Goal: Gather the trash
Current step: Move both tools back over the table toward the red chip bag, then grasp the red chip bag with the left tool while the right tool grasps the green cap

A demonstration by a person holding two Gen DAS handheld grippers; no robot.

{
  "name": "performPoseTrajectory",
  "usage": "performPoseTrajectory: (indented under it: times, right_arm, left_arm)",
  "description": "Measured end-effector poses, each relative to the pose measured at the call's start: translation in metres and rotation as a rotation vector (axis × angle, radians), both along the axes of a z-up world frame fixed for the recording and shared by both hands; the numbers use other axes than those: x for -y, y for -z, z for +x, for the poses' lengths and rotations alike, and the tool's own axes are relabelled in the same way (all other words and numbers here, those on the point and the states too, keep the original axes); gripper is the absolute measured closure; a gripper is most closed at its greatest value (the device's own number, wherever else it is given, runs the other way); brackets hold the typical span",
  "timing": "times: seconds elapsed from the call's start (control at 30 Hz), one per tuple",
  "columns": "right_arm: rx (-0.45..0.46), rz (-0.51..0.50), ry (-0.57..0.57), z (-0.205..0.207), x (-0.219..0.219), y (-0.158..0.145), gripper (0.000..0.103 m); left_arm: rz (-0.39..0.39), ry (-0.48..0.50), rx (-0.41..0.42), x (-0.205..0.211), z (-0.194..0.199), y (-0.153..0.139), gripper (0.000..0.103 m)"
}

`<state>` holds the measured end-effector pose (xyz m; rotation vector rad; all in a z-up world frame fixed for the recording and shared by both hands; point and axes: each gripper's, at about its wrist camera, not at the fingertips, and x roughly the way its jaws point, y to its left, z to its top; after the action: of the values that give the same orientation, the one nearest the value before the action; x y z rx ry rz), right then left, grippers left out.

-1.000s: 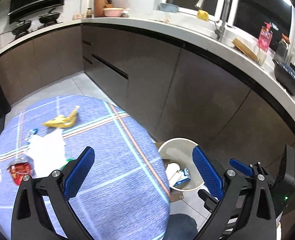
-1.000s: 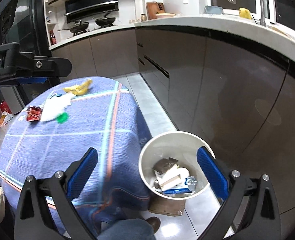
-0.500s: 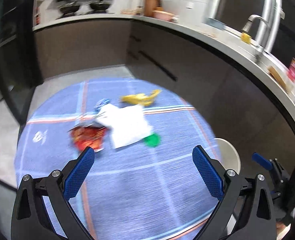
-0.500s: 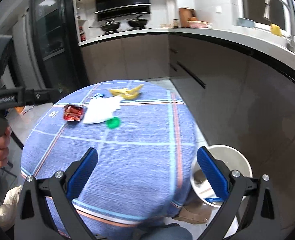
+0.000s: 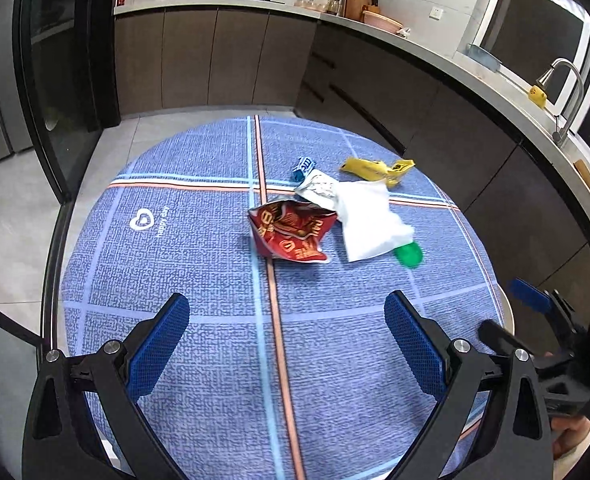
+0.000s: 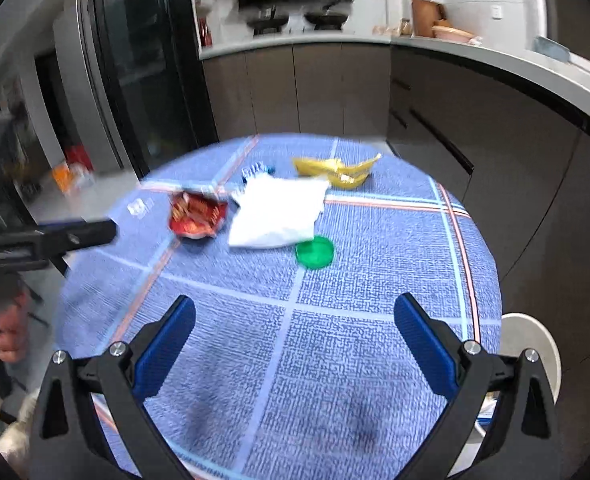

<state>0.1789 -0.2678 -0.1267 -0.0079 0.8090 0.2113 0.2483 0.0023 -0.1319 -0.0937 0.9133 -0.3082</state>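
Trash lies in a cluster on the round table with the blue plaid cloth (image 5: 199, 264): a red snack bag (image 5: 293, 230), a white napkin (image 5: 369, 218), a green lid (image 5: 408, 255), a yellow wrapper (image 5: 375, 168) and a small blue-and-white wrapper (image 5: 304, 167). My left gripper (image 5: 287, 344) is open over the near part of the cloth, short of the red bag. My right gripper (image 6: 295, 346) is also open and empty, with the green lid (image 6: 315, 252), napkin (image 6: 279, 212), red bag (image 6: 197, 214) and yellow wrapper (image 6: 337, 170) ahead of it.
A white bin (image 6: 533, 344) stands on the floor at the table's right edge. Dark kitchen cabinets (image 5: 375, 80) under a grey counter curve round the back and right. A dark glass door (image 5: 67, 80) stands at the left. A hand (image 6: 9, 338) holds the other gripper's handle.
Both grippers have swung left, away from the bin and onto the table. The trash cluster now sits in front of both, and both stay open and empty.
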Motion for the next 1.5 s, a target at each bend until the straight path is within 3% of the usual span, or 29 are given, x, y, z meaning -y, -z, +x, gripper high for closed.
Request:
performPoseTrajectory:
  times: [0.3,0.57,0.9,0.93,1.0,1.03,1.23,1.33,1.5]
  right_arm:
    - [-0.049,0.02,-0.04,0.054,-0.025,0.015,0.004]
    - [-0.11,-0.041,-0.017,0.088,-0.023,0.045,0.023]
    - [-0.127,-0.05,-0.002,0.108,-0.011,0.063,0.034]
    - [-0.125,-0.056,-0.003,0.109,-0.011,0.064,0.039]
    - [-0.111,-0.068,-0.007,0.109,-0.011,0.062,0.062]
    - [-0.107,-0.064,-0.01,0.11,-0.011,0.062,0.066]
    - [-0.11,-0.075,-0.031,0.09,-0.013,0.061,0.066]
    - [-0.115,-0.068,-0.031,0.077,-0.013,0.06,0.066]
    - [-0.122,-0.044,-0.021,0.063,-0.014,0.062,0.066]
  left_arm:
    - [-0.009,0.007,-0.023,-0.011,0.03,0.015,0.013]
    - [-0.005,0.034,-0.041,-0.013,0.058,0.028,0.018]
    - [0.008,0.07,-0.05,0.0,0.088,0.039,0.026]
    - [0.007,0.072,-0.05,0.001,0.091,0.04,0.026]
    - [0.007,0.071,-0.056,0.003,0.094,0.043,0.026]
    - [0.004,0.068,-0.065,0.004,0.097,0.045,0.027]
    - [-0.028,0.049,-0.081,0.002,0.109,0.047,0.03]
    - [-0.033,0.043,-0.097,0.001,0.116,0.051,0.042]
    - [-0.066,0.045,-0.115,0.004,0.121,0.051,0.043]
